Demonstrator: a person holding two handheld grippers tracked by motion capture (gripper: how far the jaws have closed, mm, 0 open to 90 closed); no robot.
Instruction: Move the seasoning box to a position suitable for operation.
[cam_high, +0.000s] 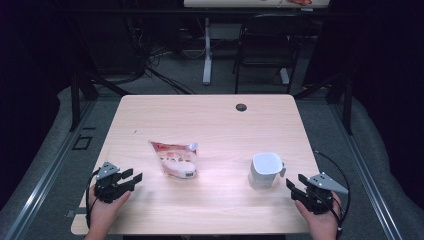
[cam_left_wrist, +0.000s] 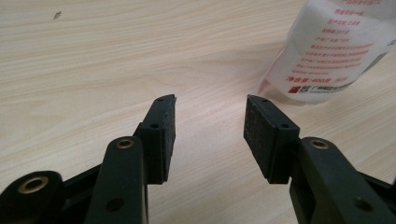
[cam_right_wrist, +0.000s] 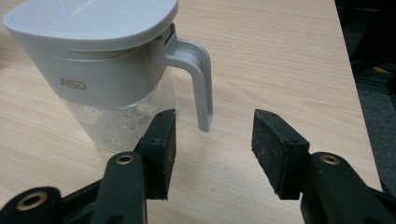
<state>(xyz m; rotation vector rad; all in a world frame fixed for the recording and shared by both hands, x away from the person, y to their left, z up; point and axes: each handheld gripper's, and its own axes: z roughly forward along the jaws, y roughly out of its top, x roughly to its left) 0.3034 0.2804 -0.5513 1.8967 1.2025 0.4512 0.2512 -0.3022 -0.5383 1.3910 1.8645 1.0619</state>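
Observation:
A clear plastic pouch (cam_high: 175, 159) with red print and white contents lies near the middle of the wooden table (cam_high: 210, 120). In the left gripper view the pouch (cam_left_wrist: 327, 51) sits ahead and to the right. My left gripper (cam_high: 132, 180) rests near the front left edge, open, nothing between its jaws; its pads (cam_left_wrist: 164, 126) hover over bare wood. A grey-lidded jug (cam_high: 266, 170) with a handle stands at the right. My right gripper (cam_high: 291, 188) is open just short of the jug (cam_right_wrist: 102, 70), whose handle (cam_right_wrist: 198, 79) hangs ahead of the gap.
A round cable hole (cam_high: 241, 107) sits near the table's far edge. Behind the table stand a chair (cam_high: 265, 45) and a desk leg (cam_high: 207, 50) on the floor. Metal rails run along both sides of the table.

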